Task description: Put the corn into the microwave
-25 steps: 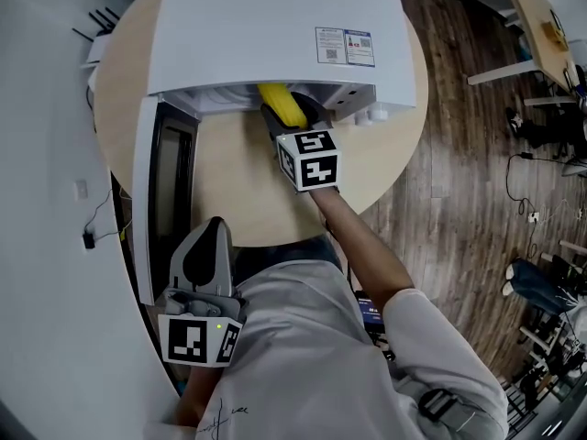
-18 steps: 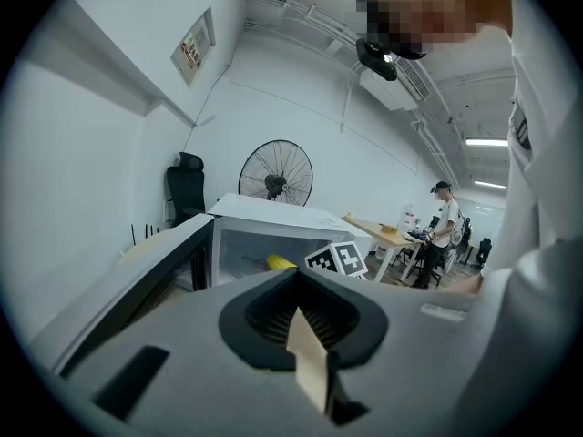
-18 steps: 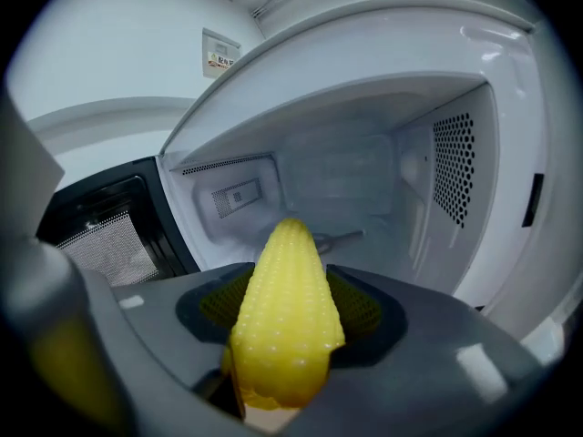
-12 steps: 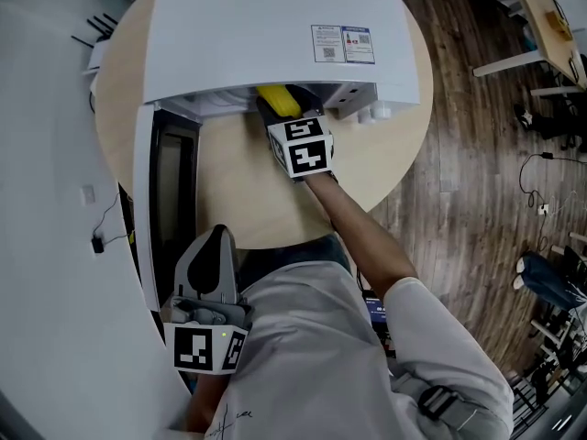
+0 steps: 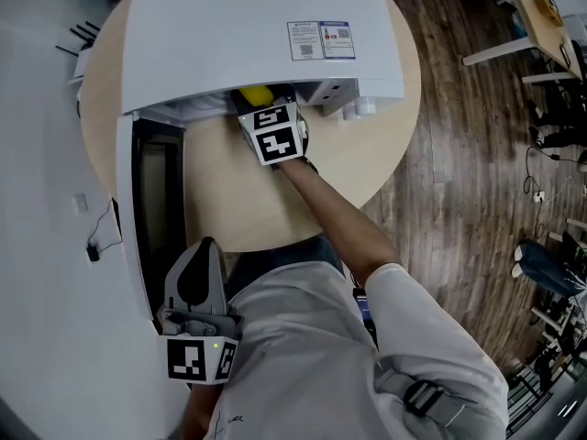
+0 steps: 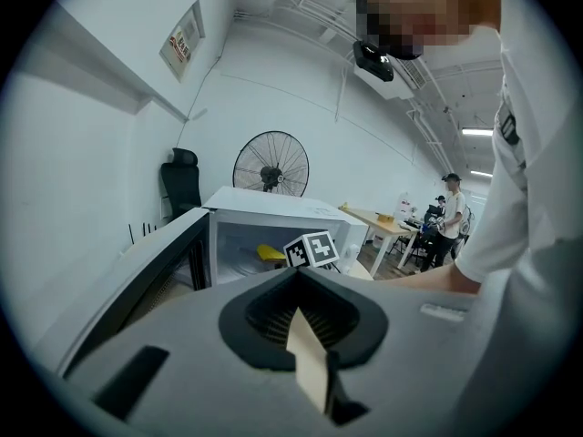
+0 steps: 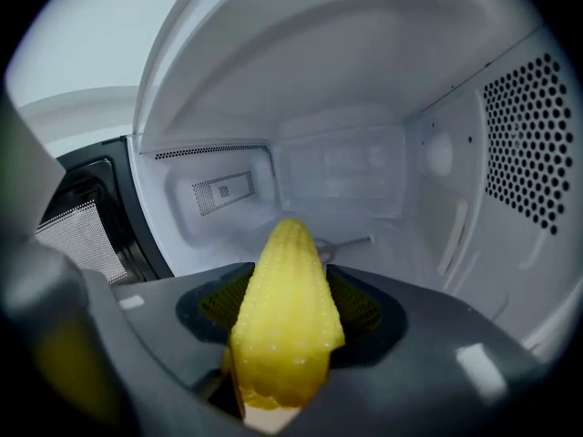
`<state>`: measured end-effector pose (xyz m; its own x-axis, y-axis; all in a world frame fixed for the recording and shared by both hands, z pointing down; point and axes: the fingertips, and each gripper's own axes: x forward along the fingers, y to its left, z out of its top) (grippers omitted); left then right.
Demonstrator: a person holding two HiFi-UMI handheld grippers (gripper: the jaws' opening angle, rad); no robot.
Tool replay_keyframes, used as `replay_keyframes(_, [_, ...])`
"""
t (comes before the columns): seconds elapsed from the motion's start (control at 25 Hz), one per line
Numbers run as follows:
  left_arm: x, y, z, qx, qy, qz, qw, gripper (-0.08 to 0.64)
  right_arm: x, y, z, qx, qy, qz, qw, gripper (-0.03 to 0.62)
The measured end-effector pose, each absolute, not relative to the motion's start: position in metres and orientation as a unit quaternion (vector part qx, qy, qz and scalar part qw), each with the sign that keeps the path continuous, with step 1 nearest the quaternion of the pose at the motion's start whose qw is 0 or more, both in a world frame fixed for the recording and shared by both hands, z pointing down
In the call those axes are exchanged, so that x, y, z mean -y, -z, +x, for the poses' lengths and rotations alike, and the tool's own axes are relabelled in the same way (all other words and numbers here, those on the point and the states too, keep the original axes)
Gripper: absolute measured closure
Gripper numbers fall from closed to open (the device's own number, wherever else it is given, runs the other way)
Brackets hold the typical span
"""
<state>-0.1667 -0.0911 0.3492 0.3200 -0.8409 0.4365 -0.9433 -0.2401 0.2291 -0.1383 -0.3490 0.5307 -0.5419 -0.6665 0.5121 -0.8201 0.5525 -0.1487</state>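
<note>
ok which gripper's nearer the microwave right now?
Right. The right gripper, shut on the corn, reaches into the microwave; the left gripper hangs back by the open door, jaws shut.

The sticker (image 5: 320, 40) on the microwave (image 5: 220, 35) top is too small to read.

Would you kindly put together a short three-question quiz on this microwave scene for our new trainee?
1. True or false: the microwave door stands open.
2. What do the right tongs hold at the cavity? A) corn B) a cup C) nothing
3. Fill the gap: the left tongs, held near the person's body, are shut and hold ____.
Key: 1 true; 2 A; 3 nothing.
</note>
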Motion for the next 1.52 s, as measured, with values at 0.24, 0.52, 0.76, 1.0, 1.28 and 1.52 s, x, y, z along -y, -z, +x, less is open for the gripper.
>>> replay_keyframes(0.24, [0.089, -0.353, -0.170, 0.574, -0.118, 0.776, 0.233, 0.572, 0.360, -0.537, -0.140, 0.852, -0.178, 0.440, 0.221, 0.333])
replay_keyframes(0.52, [0.087, -0.353, -0.171, 0.576, -0.119, 0.774, 0.235, 0.572, 0.370, -0.539, -0.145, 0.850, -0.146, 0.442, 0.246, 0.333])
replay_keyframes(0.76, [0.087, -0.353, -0.172, 0.578, -0.121, 0.772, 0.236, 0.572, 0.378, -0.541, -0.148, 0.848, -0.129, 0.441, 0.264, 0.333])
replay_keyframes(1.0, [0.087, -0.353, -0.174, 0.581, -0.119, 0.770, 0.235, 0.572, 0.377, -0.546, -0.153, 0.847, -0.113, 0.437, 0.279, 0.332])
replay_keyframes(1.28, [0.087, -0.353, -0.174, 0.583, -0.119, 0.768, 0.235, 0.572, 0.379, -0.548, -0.154, 0.843, -0.079, 0.441, 0.297, 0.331])
replay_keyframes(1.52, [0.085, -0.352, -0.173, 0.583, -0.118, 0.769, 0.235, 0.572, 0.378, -0.549, -0.154, 0.841, -0.059, 0.444, 0.302, 0.330])
